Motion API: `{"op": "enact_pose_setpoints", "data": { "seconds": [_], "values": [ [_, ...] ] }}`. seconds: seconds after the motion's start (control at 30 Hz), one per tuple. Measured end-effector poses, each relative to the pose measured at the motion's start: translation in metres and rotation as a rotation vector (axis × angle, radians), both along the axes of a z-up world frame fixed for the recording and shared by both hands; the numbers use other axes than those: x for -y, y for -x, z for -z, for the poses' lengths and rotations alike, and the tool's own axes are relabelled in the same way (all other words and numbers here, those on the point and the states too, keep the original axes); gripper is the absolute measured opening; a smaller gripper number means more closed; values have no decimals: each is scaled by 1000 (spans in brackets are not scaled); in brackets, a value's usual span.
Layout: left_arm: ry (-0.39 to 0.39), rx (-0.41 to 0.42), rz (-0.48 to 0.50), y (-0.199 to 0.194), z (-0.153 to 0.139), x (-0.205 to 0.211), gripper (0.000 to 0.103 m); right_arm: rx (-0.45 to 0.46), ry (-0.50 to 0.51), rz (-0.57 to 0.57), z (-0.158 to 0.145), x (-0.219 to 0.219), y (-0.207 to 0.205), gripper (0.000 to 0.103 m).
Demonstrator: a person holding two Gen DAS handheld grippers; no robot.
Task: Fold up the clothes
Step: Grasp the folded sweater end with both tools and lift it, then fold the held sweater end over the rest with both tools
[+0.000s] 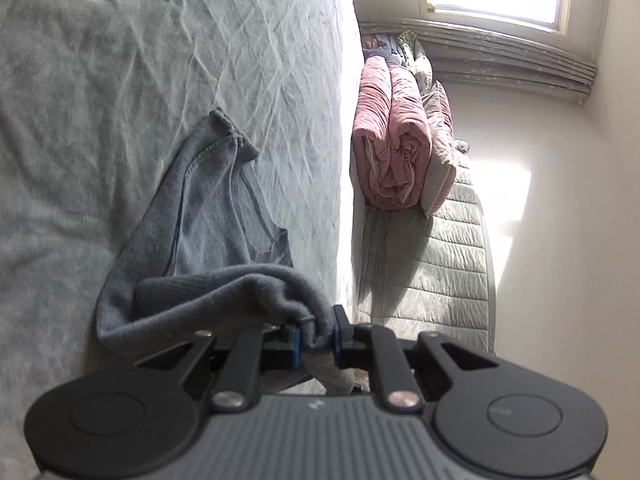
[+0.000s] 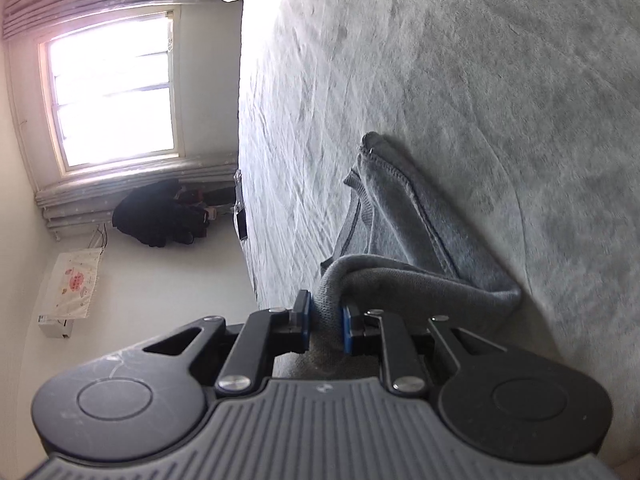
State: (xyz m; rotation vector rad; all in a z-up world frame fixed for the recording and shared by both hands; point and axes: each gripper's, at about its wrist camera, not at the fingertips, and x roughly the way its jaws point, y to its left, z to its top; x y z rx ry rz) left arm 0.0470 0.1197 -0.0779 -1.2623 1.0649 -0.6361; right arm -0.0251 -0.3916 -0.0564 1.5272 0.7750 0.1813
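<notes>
While we hold one grey garment (image 1: pixel 200 216) on the bed sheet (image 1: pixel 100 80), our two grippers each pinch its bunched edge: left gripper (image 1: pixel 316 338) and right gripper (image 2: pixel 325 322) both clamped on cloth, one pink quilt (image 1: pixel 390 136) at two o'clock

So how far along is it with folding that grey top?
Early to midway, I'd say. Done: the grey top is doubled lengthwise on the bed sheet, seams showing. In hand: the left tool and right tool each pinch a bunched edge, lifting it off the sheet. Left: laying that end flat over the rest; no tidy folded stack shows yet.
</notes>
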Motion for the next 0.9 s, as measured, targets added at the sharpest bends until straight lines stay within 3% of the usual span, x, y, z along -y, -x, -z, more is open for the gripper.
{"op": "enact_pose_setpoints", "data": {
  "seconds": [0.27, 0.37, 0.4, 0.47, 0.53, 0.67, 0.77, 0.9],
  "values": [
    [-60, -19, 5, -48, 34, 10, 18, -58, -22, 18, 44, 6, -36, 24],
    [-68, -23, 17, -56, 45, 9, 40, -60, -45, 13, 59, 8, -38, 28],
    [-62, -23, 23, -59, 46, 9, 47, -41, -12, 5, 55, 8, -38, 30],
    [-37, -13, 38, -61, 44, 6, 54, -1, 53, -10, 47, 7, -39, 49],
    [-34, 7, 53, -62, 40, 3, 70, 38, 119, -25, 39, 6, -39, 52],
    [-76, 70, 56, -63, 25, -2, 73, 117, 251, -56, 23, 4, -40, 53],
    [-165, 171, 41, -63, 8, -2, 74, 176, 349, -79, 11, 2, -41, 52],
    [-364, 311, 26, -67, -8, 8, 74, 251, 515, -113, -2, -8, -43, 52]
  ]
}}
